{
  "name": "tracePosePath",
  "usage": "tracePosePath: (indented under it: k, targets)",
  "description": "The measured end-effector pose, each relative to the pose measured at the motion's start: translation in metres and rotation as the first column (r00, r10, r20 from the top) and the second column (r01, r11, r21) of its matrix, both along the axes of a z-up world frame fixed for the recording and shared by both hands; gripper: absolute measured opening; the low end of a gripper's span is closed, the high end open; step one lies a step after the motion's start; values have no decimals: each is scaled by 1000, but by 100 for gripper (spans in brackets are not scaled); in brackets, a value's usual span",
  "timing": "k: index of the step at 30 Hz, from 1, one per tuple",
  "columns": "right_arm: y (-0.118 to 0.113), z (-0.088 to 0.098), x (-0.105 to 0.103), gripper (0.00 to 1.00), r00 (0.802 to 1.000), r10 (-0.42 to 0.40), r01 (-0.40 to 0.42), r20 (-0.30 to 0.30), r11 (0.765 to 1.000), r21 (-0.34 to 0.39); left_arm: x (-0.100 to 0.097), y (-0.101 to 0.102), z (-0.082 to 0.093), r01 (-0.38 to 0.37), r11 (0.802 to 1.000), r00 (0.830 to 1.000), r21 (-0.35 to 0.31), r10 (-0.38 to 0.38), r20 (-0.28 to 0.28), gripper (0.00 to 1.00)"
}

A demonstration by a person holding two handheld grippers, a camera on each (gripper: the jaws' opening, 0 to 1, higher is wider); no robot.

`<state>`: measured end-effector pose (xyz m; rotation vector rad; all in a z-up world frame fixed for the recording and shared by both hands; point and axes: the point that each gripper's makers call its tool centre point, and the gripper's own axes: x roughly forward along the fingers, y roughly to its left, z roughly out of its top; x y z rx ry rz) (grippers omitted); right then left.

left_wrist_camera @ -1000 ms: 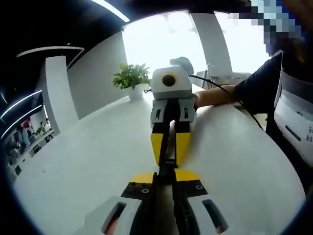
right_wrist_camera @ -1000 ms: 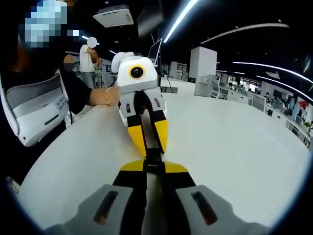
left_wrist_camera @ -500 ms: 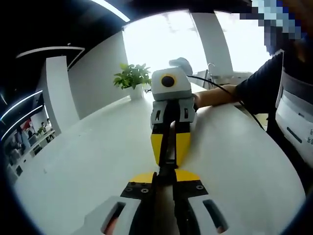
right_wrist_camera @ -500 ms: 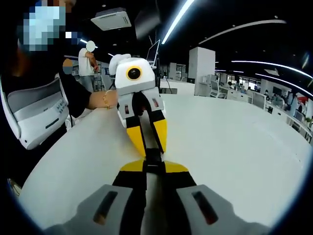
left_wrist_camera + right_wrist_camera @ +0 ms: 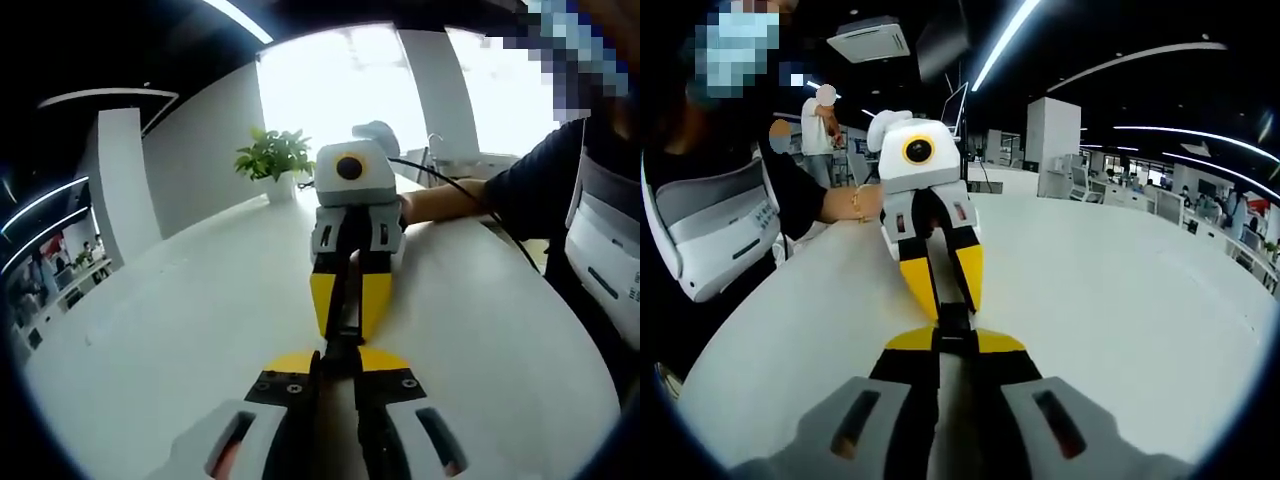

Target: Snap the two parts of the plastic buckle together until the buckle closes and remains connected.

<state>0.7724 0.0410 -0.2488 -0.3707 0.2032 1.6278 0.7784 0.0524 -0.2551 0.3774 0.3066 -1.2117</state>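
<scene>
The left gripper [image 5: 340,352] and right gripper [image 5: 952,340] are meeting tip to tip over the tabletop [image 5: 180,330]. Both pairs of fingers are pinching the buckle [image 5: 342,345] between them.

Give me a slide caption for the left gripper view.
Two yellow-tipped grippers, left and right, meet nose to nose over a white table, black buckle between them.

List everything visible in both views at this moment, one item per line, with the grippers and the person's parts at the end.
Buckle: one, black, pinched between the two grippers' tips above the table.
Table: one, white, under both grippers.
Potted plant: one, green in a white pot, far table edge.
Bystander: one, white top, background.
Left gripper: yellow tips, shut on the buckle.
Right gripper: yellow tips, shut on the buckle.
Person's hand: one, behind the left gripper.
</scene>
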Motion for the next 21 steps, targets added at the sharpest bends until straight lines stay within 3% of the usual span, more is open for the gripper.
tracePosePath:
  k: [7, 21]
  targets:
    - [2, -1, -1, 11, 1000, 1, -1, 3, 1000, -1, 1, 1, 0, -5, 1000, 1000, -4, 5, -19, 13]
    - [6, 0, 3, 11, 1000, 1, -1, 10, 1000, -4, 7, 5, 8, -37, 999, 999, -18, 37, 0, 17]
